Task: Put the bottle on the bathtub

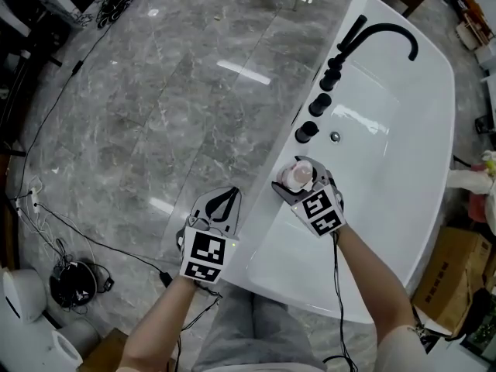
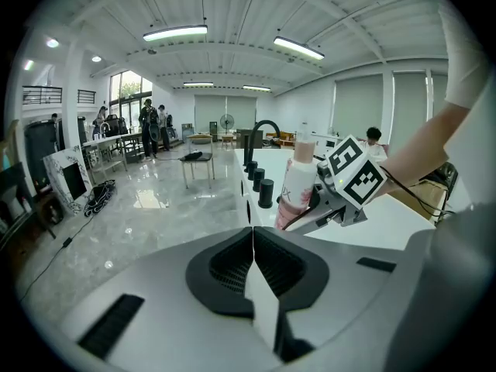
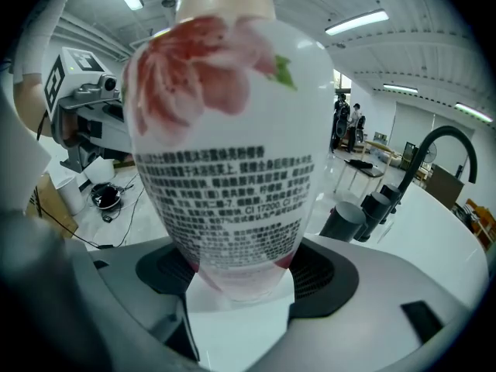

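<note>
Right jaws around Chinese-print bottle (image 3: 225, 146)

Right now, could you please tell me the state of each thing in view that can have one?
Bottle: upright, capped, held at the bathtub's edge; I cannot tell whether it touches the rim.
Right gripper: shut on the bottle.
Left gripper: jaws together, nothing between them.
Bathtub: no water seen in it.
Faucet: no water seen running.
</note>
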{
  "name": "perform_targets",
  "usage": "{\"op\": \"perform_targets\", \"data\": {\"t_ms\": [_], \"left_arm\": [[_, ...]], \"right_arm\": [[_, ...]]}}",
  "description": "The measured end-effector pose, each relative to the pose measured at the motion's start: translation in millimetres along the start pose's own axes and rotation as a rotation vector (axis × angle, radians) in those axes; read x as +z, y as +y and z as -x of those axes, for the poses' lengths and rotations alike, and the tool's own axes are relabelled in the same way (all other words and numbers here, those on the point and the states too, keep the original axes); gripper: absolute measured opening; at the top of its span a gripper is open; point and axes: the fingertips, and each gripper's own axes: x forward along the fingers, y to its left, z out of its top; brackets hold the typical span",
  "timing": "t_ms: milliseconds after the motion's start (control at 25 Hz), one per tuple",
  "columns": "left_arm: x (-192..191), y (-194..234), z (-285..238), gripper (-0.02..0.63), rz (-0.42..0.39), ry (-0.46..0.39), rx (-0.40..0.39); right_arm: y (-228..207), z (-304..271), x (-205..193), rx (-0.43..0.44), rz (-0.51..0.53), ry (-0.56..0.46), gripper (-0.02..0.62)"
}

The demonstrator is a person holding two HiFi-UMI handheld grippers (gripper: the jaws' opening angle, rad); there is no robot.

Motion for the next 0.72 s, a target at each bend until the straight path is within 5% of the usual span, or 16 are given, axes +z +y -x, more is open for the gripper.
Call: {"op": "perform_targets", "data": {"t_ms": [320, 720], "left_arm": [[-23.1, -15.4, 2.4, 0.021, -0.008, 0.033, -0.036], [5.0, -19.3, 25.7, 0.021, -0.009, 0.012, -0.029]], "right_arm": [[1.9, -6.7, -7.2, 0.013, -0.064, 0.012, 0.374], [-10.7, 10.7, -2.8, -0.052, -0.16, 0.057, 0.434]]}}
